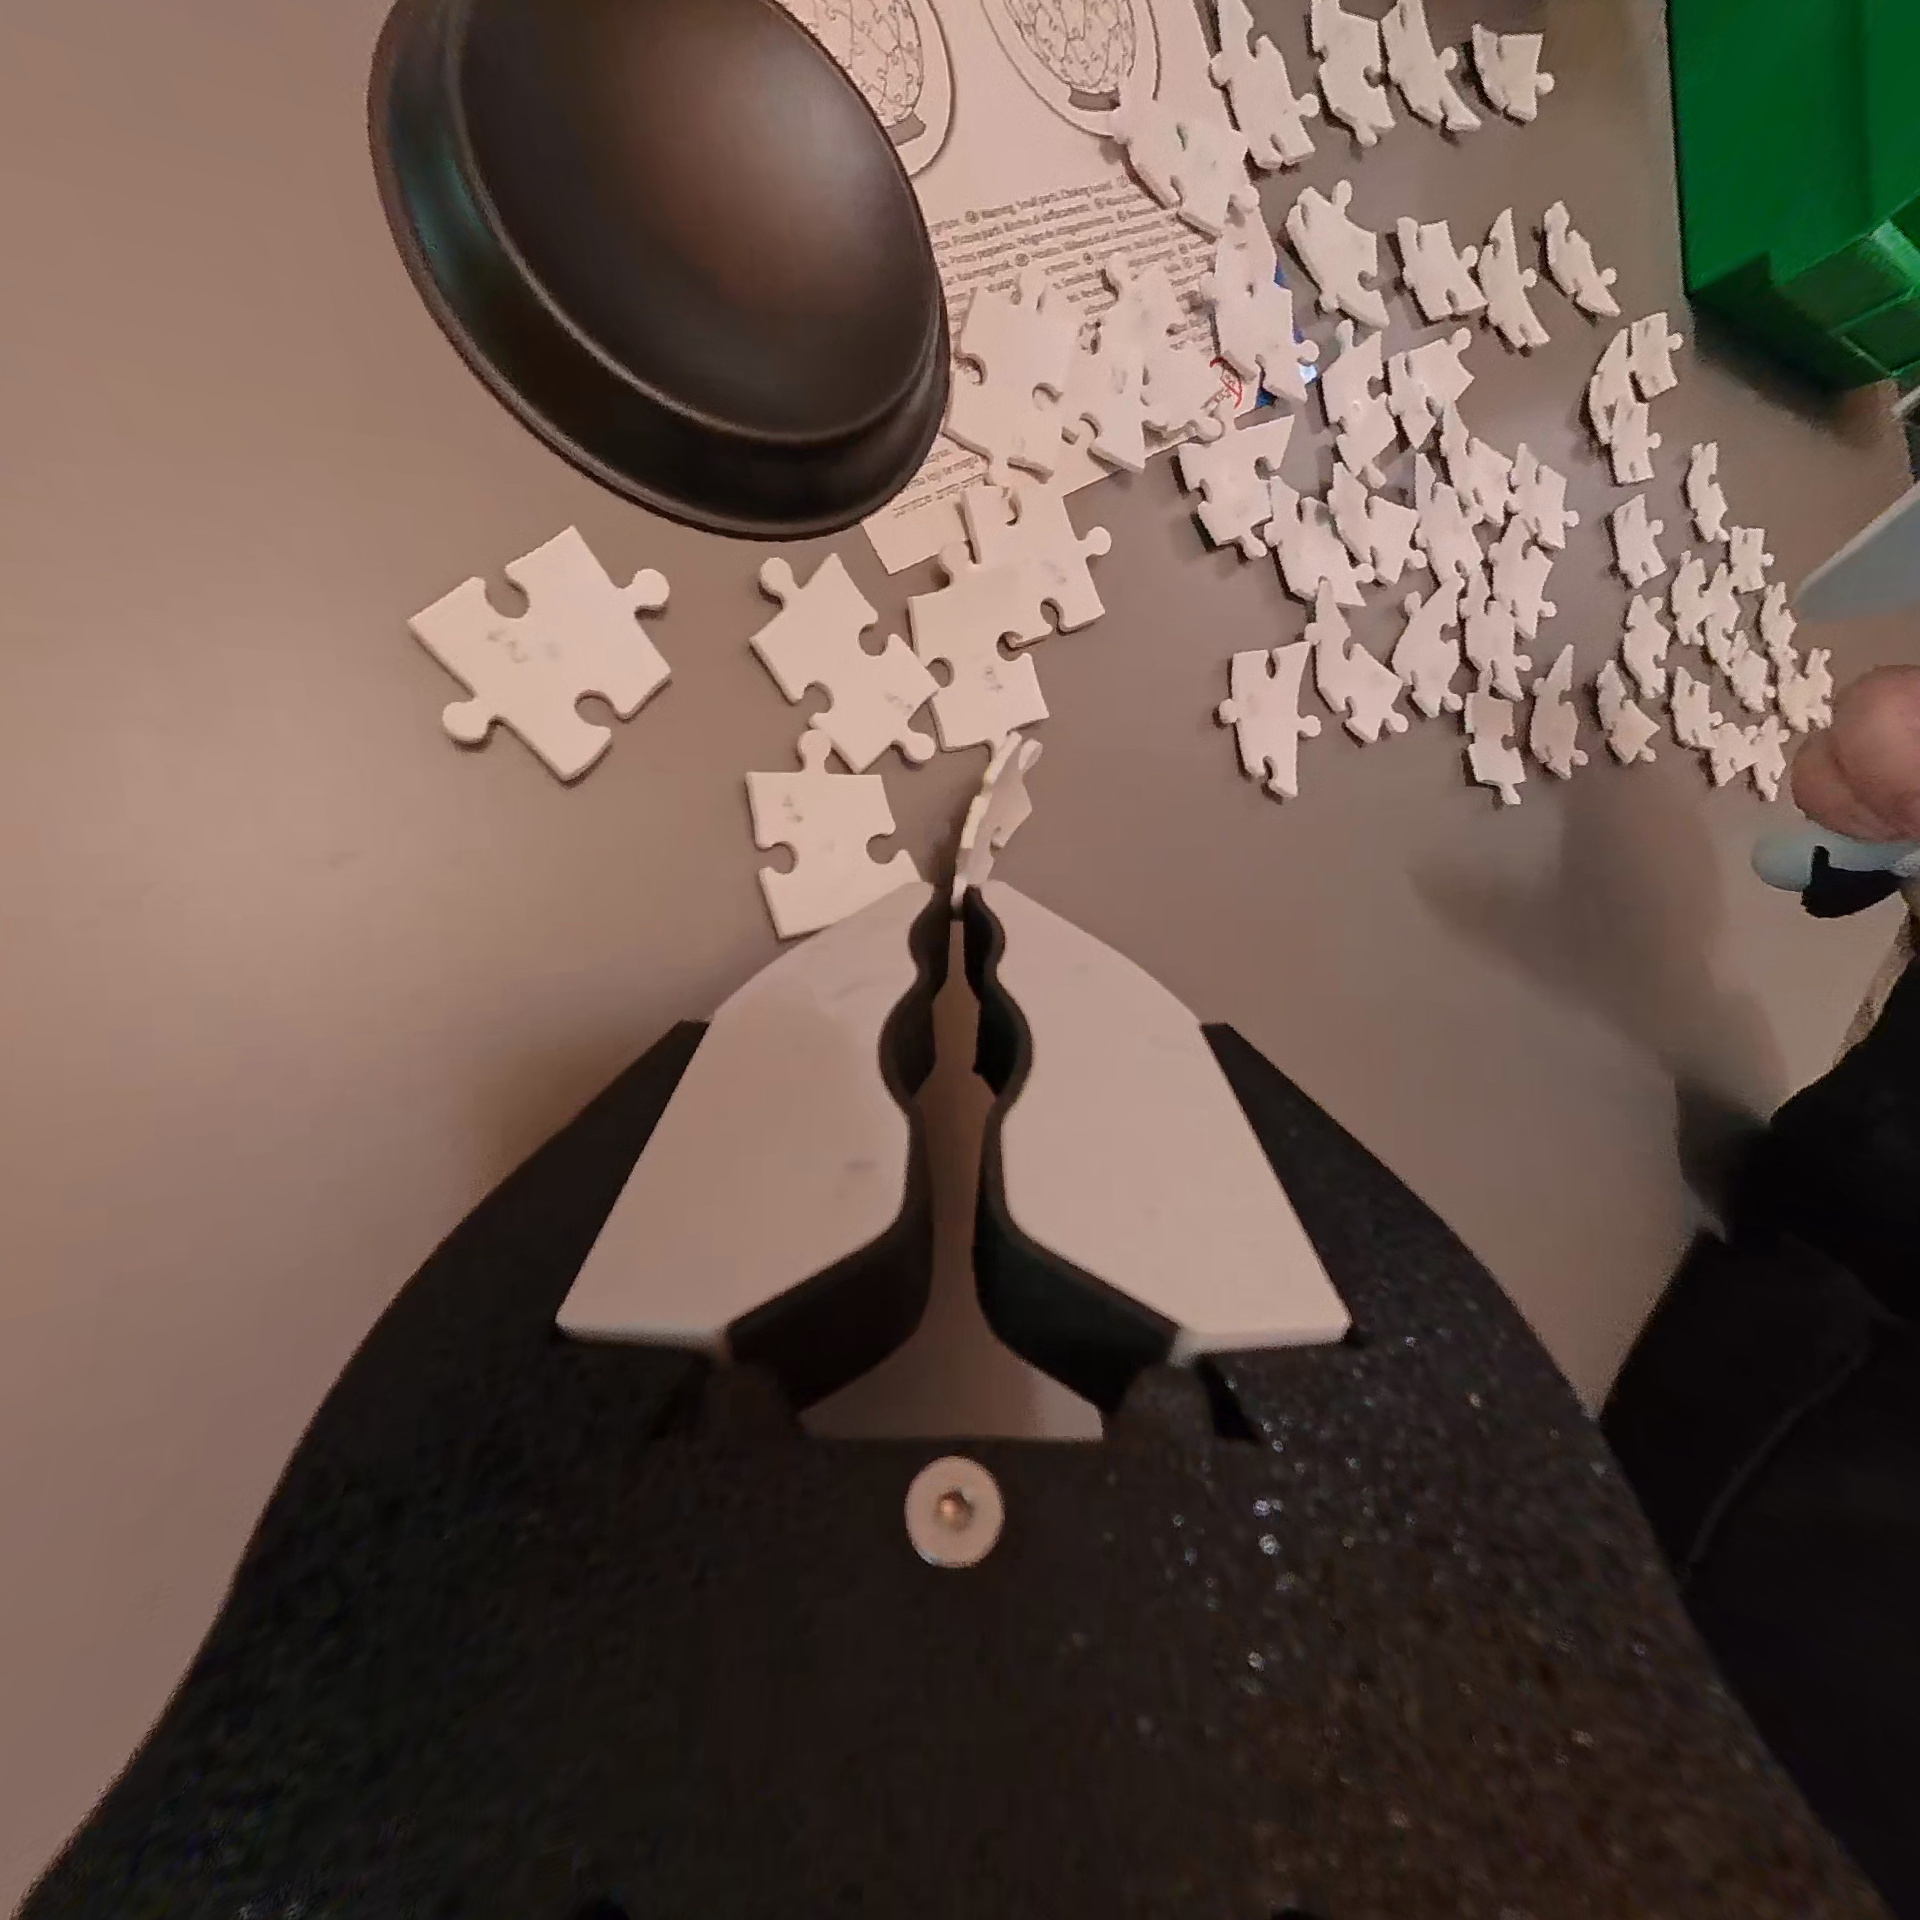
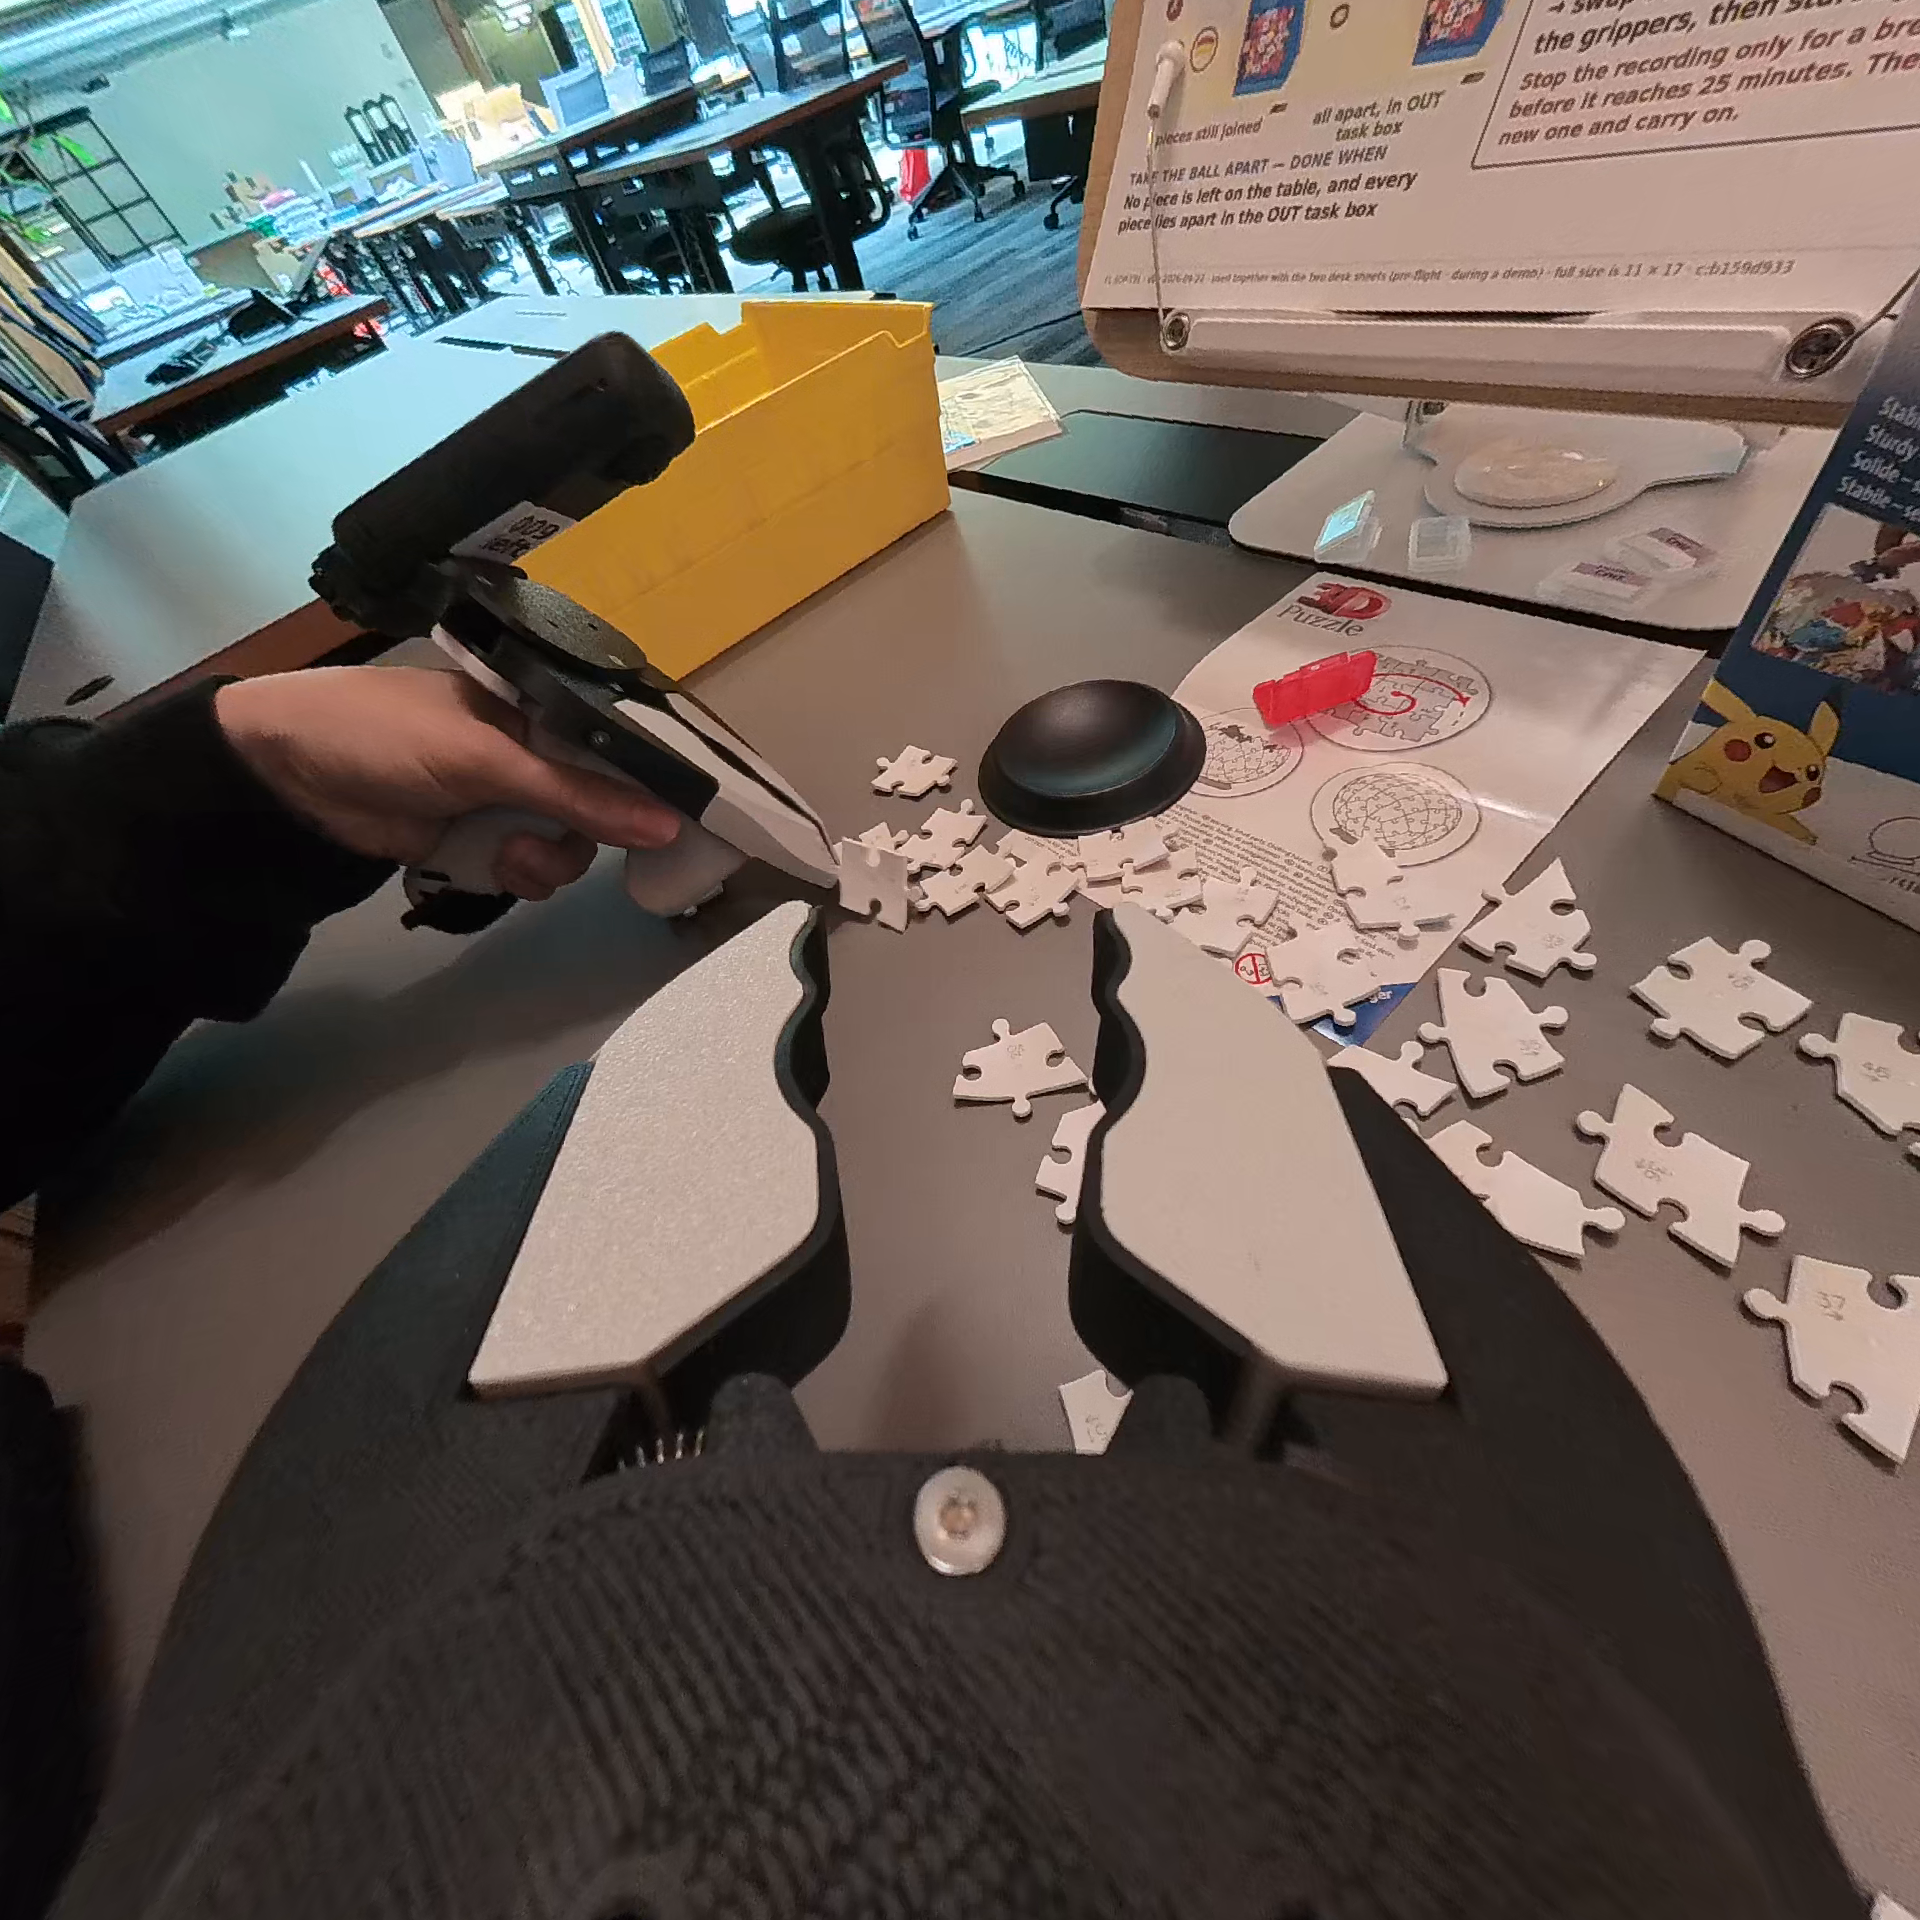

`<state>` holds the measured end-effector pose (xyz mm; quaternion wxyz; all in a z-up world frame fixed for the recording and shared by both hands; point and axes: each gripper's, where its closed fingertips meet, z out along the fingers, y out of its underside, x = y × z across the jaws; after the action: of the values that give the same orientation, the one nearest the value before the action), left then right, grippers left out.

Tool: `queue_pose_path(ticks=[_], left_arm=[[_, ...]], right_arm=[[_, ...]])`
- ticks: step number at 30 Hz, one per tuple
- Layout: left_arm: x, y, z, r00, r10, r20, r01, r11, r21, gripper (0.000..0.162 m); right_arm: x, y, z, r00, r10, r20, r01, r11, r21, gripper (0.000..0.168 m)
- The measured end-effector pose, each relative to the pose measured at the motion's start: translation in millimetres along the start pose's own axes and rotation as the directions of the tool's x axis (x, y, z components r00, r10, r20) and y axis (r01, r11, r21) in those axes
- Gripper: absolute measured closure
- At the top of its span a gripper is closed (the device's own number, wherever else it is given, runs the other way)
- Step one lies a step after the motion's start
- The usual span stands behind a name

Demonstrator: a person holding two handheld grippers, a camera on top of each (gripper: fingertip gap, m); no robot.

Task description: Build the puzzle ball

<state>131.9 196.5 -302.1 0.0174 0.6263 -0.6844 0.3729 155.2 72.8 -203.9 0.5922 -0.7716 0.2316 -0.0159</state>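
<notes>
Both handheld tools: grainy black printed bodies, pale grey flat fingers edged with wavy black pads, one silver screw centred. Black sleeve at the wrist.

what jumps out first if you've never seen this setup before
White puzzle pieces lie scattered blank side up across the grey table, with a black dish-shaped stand among them at the edge of a printed instruction sheet. The left gripper is shut on one puzzle piece, held on edge, while the right gripper hangs open nearer the camera. Behind sits a yellow bin.
</notes>
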Motion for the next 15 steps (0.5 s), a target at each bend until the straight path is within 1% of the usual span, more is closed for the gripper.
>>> queue_pose_path(ticks=[1, 2, 3, 4, 6, 8, 10, 12, 13, 15], left_arm=[[1, -1, 0, 1.0, 0.005, 0.003, -0.005, 1.0, 0.003, 0.16], [0, -1, 0, 1.0, 0.01, 0.012, -0.01, 1.0, 0.005, 0.156], [-1, -2, -1, 0.999, 0.015, 0.029, -0.015, 1.0, 0.009, 0.143], [-3, -2, -2, 0.999, 0.021, 0.043, -0.022, 1.0, 0.012, 0.134], [-2, -4, -10, 0.998, 0.032, 0.049, -0.034, 0.999, 0.037, 0.125], [0, -17, -32, 0.997, 0.06, 0.053, -0.065, 0.992, 0.107, 0.122], [-6, -44, -78, 0.99, 0.085, 0.113, -0.11, 0.965, 0.239, 0.121], [-37, -74, -139, 0.958, 0.098, 0.271, -0.187, 0.926, 0.328, 0.129], [-60, -88, -169, 0.926, 0.096, 0.365, -0.231, 0.91, 0.345, 0.131], [-116, -111, -218, 0.851, 0.116, 0.512, -0.311, 0.896, 0.316, 0.129]], right_arm=[[0, 0, 0, 1.0, 0.001, 0.0, -0.001, 1.0, -0.001, 0.119], [0, 0, 0, 1.0, 0.001, 0.0, -0.001, 1.0, -0.002, 0.119], [1, 1, -1, 1.0, 0.0, -0.002, 0.0, 1.0, -0.004, 0.119], [1, 1, -1, 1.0, -0.001, -0.005, 0.001, 1.0, -0.006, 0.119], [3, 2, -2, 1.0, -0.001, -0.01, 0.001, 1.0, -0.01, 0.119], [4, 2, -5, 1.0, -0.003, -0.017, 0.003, 1.0, -0.013, 0.118], [7, 2, -9, 1.0, -0.007, -0.028, 0.007, 1.0, -0.02, 0.118], [10, 2, -14, 0.999, -0.012, -0.042, 0.011, 1.0, -0.023, 0.118], [13, 2, -16, 0.999, -0.012, -0.049, 0.011, 1.0, -0.023, 0.117], [17, 1, -21, 0.998, -0.012, -0.063, 0.011, 1.0, -0.019, 0.117]])
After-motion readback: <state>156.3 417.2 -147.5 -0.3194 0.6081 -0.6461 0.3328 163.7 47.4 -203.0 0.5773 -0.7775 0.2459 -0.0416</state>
